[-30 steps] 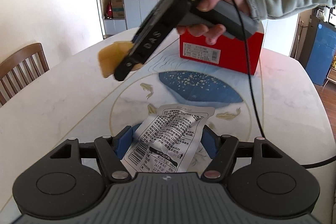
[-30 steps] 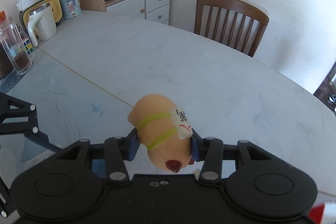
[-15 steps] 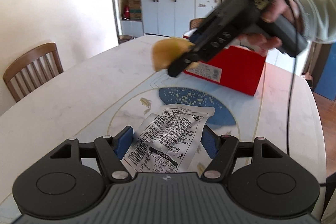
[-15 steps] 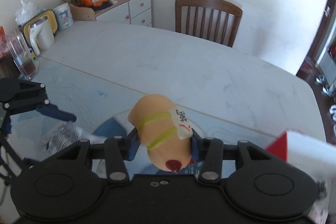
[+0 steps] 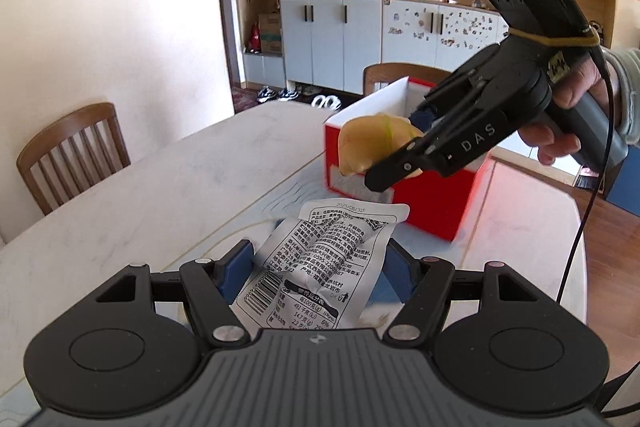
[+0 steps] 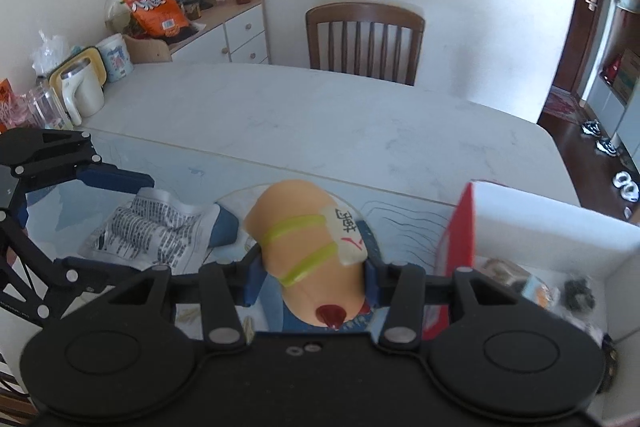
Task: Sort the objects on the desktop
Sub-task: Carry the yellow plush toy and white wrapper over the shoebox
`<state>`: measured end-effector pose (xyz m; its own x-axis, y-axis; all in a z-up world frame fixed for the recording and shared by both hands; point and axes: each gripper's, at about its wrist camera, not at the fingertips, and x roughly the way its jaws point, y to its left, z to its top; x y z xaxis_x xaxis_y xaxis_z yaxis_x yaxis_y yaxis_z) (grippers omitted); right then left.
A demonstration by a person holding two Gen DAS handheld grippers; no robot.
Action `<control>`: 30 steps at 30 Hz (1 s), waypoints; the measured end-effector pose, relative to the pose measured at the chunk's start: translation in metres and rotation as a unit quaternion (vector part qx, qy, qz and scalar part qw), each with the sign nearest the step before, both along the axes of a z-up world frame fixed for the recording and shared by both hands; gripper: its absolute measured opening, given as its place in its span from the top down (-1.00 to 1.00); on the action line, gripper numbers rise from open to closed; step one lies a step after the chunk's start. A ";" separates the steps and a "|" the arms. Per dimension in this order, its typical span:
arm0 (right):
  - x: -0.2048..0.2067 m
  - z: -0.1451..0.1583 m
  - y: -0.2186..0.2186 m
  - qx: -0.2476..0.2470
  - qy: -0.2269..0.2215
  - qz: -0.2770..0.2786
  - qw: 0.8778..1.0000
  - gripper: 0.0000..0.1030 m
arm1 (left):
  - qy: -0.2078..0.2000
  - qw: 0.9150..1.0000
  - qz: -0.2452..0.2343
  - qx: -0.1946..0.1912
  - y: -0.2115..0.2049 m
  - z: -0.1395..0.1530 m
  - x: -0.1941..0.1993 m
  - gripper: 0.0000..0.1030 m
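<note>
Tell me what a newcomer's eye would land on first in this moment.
The right tool holds a tan toy with green stripes in the air beside the open red box. Nearer, the left tool grips a silver snack packet above the table.

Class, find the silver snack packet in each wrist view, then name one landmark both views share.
Left wrist view: snack packet bottom centre, clamped in the left gripper.
Right wrist view: snack packet left of centre, in the left gripper's blue pads.
Shared landmark: the red box.
</note>
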<state>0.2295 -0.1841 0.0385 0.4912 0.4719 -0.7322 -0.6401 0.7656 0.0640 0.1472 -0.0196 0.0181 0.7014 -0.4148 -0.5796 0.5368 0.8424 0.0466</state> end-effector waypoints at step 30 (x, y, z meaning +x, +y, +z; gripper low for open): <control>-0.024 0.024 -0.150 0.014 -0.031 -0.093 0.995 0.08 | -0.026 1.000 -0.006 -0.004 -0.141 0.030 0.018 -0.34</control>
<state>0.2055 -0.3346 0.0623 0.6161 0.3879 -0.6856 -0.4907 0.8698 0.0512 0.1648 -0.1611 0.0478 0.7252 -0.4289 -0.5386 0.5447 0.8359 0.0677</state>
